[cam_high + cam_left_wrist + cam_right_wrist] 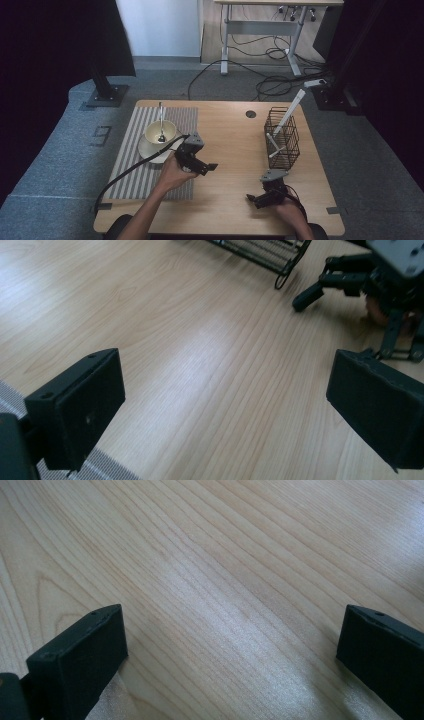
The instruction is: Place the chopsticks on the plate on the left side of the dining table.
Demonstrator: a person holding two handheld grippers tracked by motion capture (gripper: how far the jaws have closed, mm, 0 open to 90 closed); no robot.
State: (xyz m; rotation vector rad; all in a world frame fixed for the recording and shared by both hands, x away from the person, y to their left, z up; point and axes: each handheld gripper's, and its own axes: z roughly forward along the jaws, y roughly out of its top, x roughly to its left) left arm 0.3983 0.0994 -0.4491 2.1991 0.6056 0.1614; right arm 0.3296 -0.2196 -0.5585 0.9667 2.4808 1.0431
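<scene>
The left tongs are hovering just off the right edge of the striped placemat, near the middle of the tabletop, and their long axis is running from the person's left hand out toward the right and slightly near, so the jaws are pointing across the bare wood at the right tongs. In the left gripper view the two black jaws are standing wide apart with nothing between them but wood grain, and the right tongs are showing at the far right beside the lower corner of the wire basket. The right tongs are sitting low at the near right of the tabletop, held in the right hand, with their long axis lying roughly left to right and the jaws pointing left; in the right gripper view their jaws are also spread wide and gripping nothing, with bare wood under them. Just left of and beyond the left tongs, a cream cup is standing on a saucer on the placemat, with a spoon standing in the cup, handle leaning toward the far side. The black wire basket is standing on the right side, beyond the right tongs, and is holding white utensils leaning up toward the far right.
</scene>
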